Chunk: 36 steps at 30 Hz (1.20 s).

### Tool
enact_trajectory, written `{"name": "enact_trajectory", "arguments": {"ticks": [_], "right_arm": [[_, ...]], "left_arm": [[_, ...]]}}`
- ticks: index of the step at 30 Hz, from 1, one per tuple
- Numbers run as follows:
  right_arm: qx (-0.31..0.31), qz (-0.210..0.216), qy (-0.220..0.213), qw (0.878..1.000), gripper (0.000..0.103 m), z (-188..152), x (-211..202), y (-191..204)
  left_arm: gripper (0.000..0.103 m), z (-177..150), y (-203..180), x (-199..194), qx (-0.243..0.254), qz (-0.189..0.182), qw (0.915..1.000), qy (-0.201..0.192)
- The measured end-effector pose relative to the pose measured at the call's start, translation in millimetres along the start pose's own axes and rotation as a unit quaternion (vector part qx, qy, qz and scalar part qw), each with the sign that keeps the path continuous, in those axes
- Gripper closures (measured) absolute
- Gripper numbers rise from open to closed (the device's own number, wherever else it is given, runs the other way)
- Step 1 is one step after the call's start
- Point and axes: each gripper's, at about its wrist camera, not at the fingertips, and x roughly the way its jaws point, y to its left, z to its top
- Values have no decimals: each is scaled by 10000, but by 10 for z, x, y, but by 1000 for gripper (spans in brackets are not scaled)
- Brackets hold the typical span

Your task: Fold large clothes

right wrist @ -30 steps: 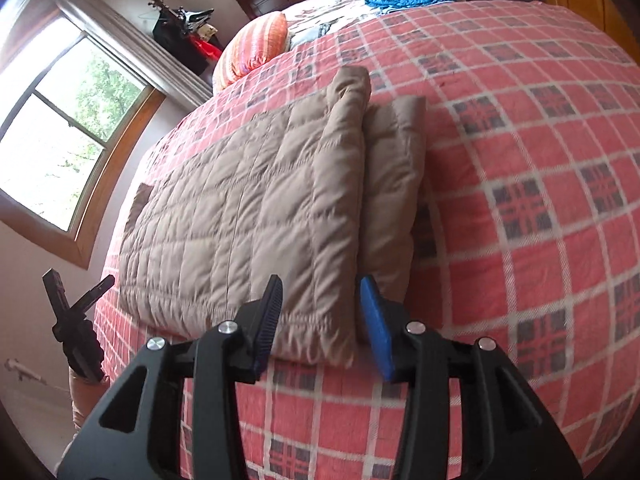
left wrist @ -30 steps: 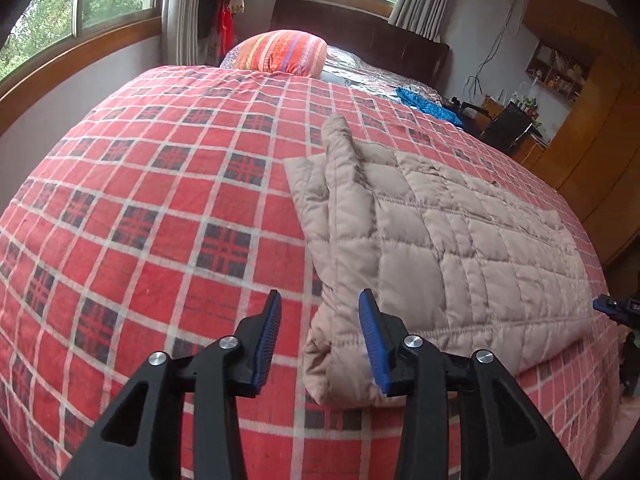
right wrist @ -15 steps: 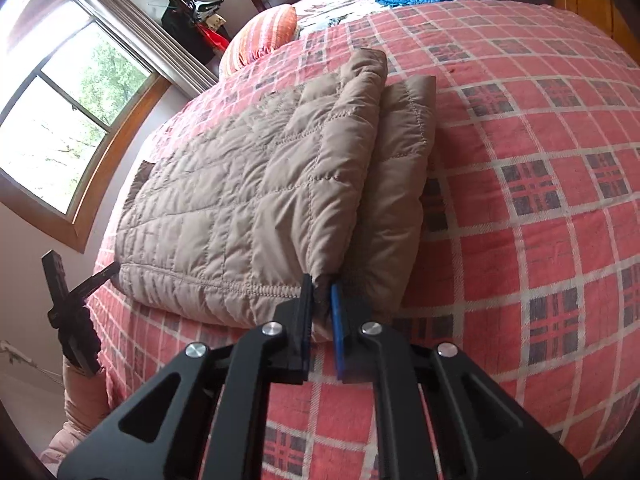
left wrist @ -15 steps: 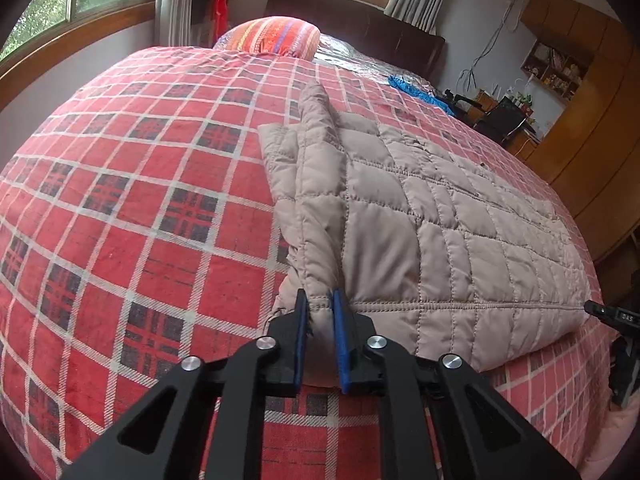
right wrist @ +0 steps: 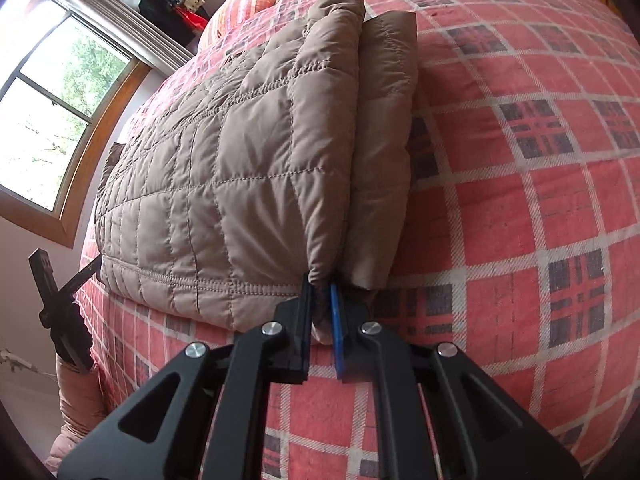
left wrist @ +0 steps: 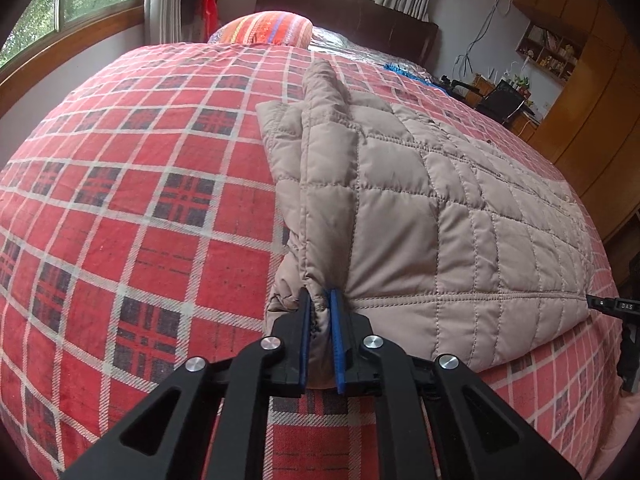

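Left wrist view: the left hand-held gripper point(left wrist: 320, 300) is closed down to a narrow slit on a pinched ridge of the quilted beige jacket point(left wrist: 440, 216), at the jacket's near corner. A second ago its blue pads stood wide apart, short of the hem; half a second ago they had already closed on the fabric, and now the jacket fills more of the view. The jacket lies folded on the red plaid bedspread point(left wrist: 140, 200), spreading from the pads toward 2 o'clock, with a raised fold running toward 12 o'clock. A striped pillow point(left wrist: 264, 28) sits at 12 o'clock, at the head of the bed. The tip of the other tool shows at 3 o'clock, past the jacket's far corner.

Right wrist view: the right hand-held gripper point(right wrist: 320, 280) is likewise nearly closed, clamping the jacket point(right wrist: 240, 160) at its near hem beside the stacked folded layers. A second ago its pads were apart around that edge. The jacket stretches toward 11 o'clock; bare bedspread point(right wrist: 520, 200) fills 1 to 4 o'clock. The left tool stands at 9 o'clock, at the jacket's other corner.
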Motion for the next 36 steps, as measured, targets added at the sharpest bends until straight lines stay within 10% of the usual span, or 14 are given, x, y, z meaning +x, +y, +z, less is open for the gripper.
{"name": "enact_trajectory", "arguments": {"ticks": [6, 10, 14, 36], "right_arm": [[-158, -184, -121, 9996, 89, 15, -192, 185], [-119, -36, -543, 9984, 43, 52, -478, 217], [76, 178, -780, 9968, 29, 251, -630, 146], [859, 856, -222, 9924, 25, 761, 90, -350]], "left_arm": [[83, 42, -20, -161, -85, 43, 10000, 29], [57, 135, 91, -364, -209, -75, 9996, -151], [44, 340, 250, -405, -453, -105, 9987, -211], [37, 862, 519, 594, -1362, -1464, 9791, 370]]}}
